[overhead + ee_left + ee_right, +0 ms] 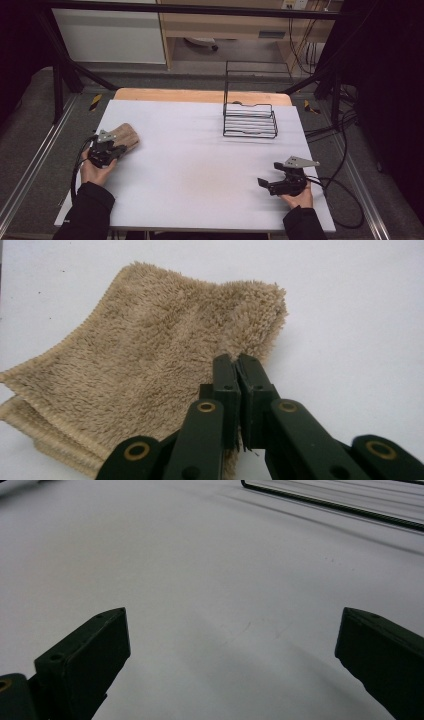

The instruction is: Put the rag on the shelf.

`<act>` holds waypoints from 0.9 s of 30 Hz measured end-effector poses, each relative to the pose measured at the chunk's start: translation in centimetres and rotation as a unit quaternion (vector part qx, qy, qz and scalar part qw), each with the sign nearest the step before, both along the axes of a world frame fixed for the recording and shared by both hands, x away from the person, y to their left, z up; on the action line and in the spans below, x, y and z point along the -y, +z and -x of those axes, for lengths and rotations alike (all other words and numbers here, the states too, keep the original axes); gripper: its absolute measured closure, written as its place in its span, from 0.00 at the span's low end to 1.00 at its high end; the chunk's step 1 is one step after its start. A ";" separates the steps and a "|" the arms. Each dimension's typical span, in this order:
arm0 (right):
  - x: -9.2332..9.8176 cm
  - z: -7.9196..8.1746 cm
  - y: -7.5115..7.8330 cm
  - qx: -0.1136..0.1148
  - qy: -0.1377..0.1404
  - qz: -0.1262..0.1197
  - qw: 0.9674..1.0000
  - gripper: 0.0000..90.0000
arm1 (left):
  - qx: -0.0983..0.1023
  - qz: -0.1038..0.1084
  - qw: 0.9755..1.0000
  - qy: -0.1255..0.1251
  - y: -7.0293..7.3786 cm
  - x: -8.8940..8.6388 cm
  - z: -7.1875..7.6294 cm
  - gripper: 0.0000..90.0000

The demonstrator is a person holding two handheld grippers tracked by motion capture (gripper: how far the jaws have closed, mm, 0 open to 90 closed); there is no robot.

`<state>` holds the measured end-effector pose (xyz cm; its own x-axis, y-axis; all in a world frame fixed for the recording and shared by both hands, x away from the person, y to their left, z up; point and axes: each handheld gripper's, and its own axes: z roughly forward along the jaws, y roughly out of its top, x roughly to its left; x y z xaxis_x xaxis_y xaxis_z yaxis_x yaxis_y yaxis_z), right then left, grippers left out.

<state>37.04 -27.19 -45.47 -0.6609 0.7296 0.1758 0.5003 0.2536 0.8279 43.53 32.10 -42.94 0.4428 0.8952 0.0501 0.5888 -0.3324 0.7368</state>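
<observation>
Lying at the left of the white counter (200, 165), tan towel (145, 365) being pinched by left gripper (237, 362) jaws, right gripper (232, 645) gaping wide, empty, wire rack (250, 120) sitting upper right.

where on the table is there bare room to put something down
The widest bare patch is the middle of the white table, between the tan towel at the left and the wire rack at the far right. The near edge between the two hands is bare too. The left claw crowds the towel.
</observation>
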 end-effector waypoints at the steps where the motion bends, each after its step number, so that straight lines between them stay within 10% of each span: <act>1: 0.0 0.0 0.0 0.000 0.000 0.000 1.000 0.02 | 0.001 0.004 1.000 0.000 0.2 -0.1 0.1 0.97; 27: 0.1 0.0 0.1 0.002 0.001 -0.002 1.000 0.02 | -0.021 0.060 0.997 -0.040 3.7 5.5 2.6 0.97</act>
